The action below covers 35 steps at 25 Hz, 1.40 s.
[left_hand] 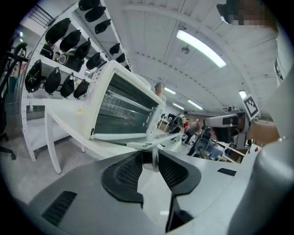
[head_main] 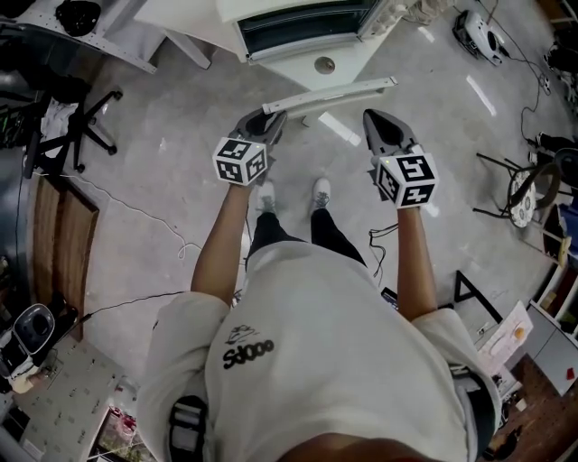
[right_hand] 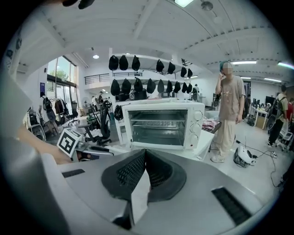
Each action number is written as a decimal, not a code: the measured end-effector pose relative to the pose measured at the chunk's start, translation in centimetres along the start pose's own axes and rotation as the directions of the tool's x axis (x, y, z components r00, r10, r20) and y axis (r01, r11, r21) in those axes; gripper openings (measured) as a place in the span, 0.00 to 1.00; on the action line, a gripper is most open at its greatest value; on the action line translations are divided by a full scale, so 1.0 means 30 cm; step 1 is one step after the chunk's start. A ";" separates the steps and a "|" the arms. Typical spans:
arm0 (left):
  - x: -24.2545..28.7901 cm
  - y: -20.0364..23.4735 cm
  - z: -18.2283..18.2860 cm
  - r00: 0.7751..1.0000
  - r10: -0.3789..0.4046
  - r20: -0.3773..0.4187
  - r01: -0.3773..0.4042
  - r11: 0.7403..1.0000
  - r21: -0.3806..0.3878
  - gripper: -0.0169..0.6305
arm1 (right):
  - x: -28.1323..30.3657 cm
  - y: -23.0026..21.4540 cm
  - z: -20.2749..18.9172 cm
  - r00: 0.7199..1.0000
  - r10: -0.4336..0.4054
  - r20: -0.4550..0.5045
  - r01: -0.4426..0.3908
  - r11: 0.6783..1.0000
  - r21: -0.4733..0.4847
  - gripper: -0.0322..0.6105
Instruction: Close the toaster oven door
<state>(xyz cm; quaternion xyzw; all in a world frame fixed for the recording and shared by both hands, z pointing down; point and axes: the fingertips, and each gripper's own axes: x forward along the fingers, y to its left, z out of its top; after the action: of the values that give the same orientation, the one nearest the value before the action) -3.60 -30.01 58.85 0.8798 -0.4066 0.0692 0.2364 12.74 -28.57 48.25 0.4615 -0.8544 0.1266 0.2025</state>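
I see the white box-shaped toaster oven [head_main: 302, 23] at the top centre of my head view, on a white table [head_main: 361, 59]. Its door [left_hand: 156, 138] is dropped open and lies about level; the door's long pale bar handle [head_main: 330, 95] runs across the frame just above both claws. My left gripper [head_main: 269, 117] sits at the left end of that bar. In the left gripper view its black ribbed pads [left_hand: 131, 172] stand narrow, with a silvery piece of the handle upright between them; it fills the gap on both sides, so I read the claw as clamped on the handle. My right gripper [head_main: 384, 126] hangs just below the bar's right end, apparently clear of it. In the right gripper view its jaws meet at the tips with nothing between them. Beyond them the oven faces me, with wire racks [right_hand: 158, 124] in its open mouth and round knobs [right_hand: 196, 121] down its right side.
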 end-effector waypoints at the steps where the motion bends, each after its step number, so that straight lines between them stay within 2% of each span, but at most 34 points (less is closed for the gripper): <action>1: -0.005 -0.001 0.035 1.000 0.000 0.018 0.000 1.000 -0.009 0.21 | 0.001 -0.001 0.018 1.000 0.000 0.008 0.000 1.000 -0.004 0.06; 7: -0.024 0.047 0.274 0.990 0.040 0.133 -0.025 0.993 -0.114 0.23 | 0.024 0.005 0.117 0.999 0.006 0.052 -0.005 1.000 -0.022 0.06; 13: -0.003 0.139 0.476 0.978 0.078 0.191 -0.041 0.981 -0.192 0.24 | 0.055 0.002 0.199 0.996 0.012 0.087 -0.008 0.999 -0.042 0.06; 18: 0.027 0.222 0.604 0.963 0.134 0.234 -0.097 0.982 -0.161 0.24 | 0.067 -0.030 0.262 0.994 -0.013 0.112 0.022 0.997 -0.078 0.06; 22: 0.060 0.272 0.680 0.959 0.172 0.227 -0.146 0.981 -0.123 0.23 | 0.076 -0.080 0.314 0.991 -0.027 0.131 0.037 0.996 -0.077 0.06; 25: 0.070 0.276 0.692 0.962 0.164 0.219 -0.145 0.984 -0.100 0.23 | 0.093 -0.110 0.333 0.990 -0.028 0.136 0.037 0.997 -0.070 0.06; 31: 0.069 0.275 0.692 0.958 0.164 0.236 -0.143 0.984 -0.104 0.23 | 0.121 -0.127 0.360 0.988 -0.012 0.155 0.023 0.998 -0.064 0.06; 35: 0.053 0.256 0.696 0.959 0.186 0.214 -0.179 0.982 -0.051 0.21 | 0.104 -0.140 0.401 0.983 -0.004 0.182 0.018 0.997 -0.075 0.06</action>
<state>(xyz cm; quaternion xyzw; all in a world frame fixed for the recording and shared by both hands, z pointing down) -9.76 -45.24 43.77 0.8370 -0.5105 -0.0127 0.1967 11.95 -38.00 39.15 0.4678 -0.8709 0.0503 0.1419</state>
